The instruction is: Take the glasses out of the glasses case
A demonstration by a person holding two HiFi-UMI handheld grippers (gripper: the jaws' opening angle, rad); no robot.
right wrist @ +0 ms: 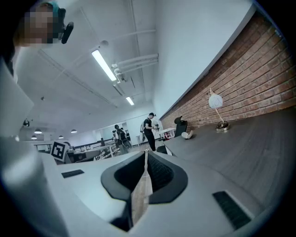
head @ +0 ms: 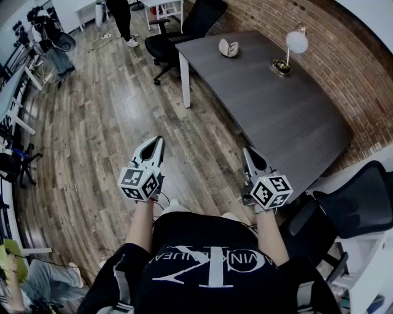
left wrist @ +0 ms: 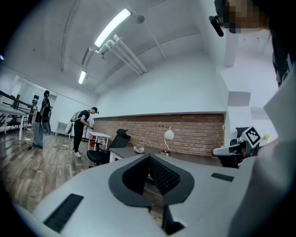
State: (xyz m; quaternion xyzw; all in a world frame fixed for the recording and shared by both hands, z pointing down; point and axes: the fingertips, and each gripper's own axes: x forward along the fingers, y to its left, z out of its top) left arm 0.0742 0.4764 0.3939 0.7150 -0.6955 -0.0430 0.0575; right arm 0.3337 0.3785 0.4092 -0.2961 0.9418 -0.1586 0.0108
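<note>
**A:** Glasses case [head: 228,48]: does either gripper have hold of it?

**B:** No. The left gripper [head: 158,140] has its jaws tip to tip with nothing between them. The right gripper [head: 247,150] is closed the same way, and empty. Both point level above the wooden floor [head: 110,122], side by side in front of the person.

**A:** So where is the case?

**B:** It lies on the dark table [head: 276,116], near the far end and well apart from both grippers. A lamp [head: 296,42] with a round white shade stands to its right, and a black office chair [head: 202,17] is just beyond it. The case is too small to tell what it holds.
</note>
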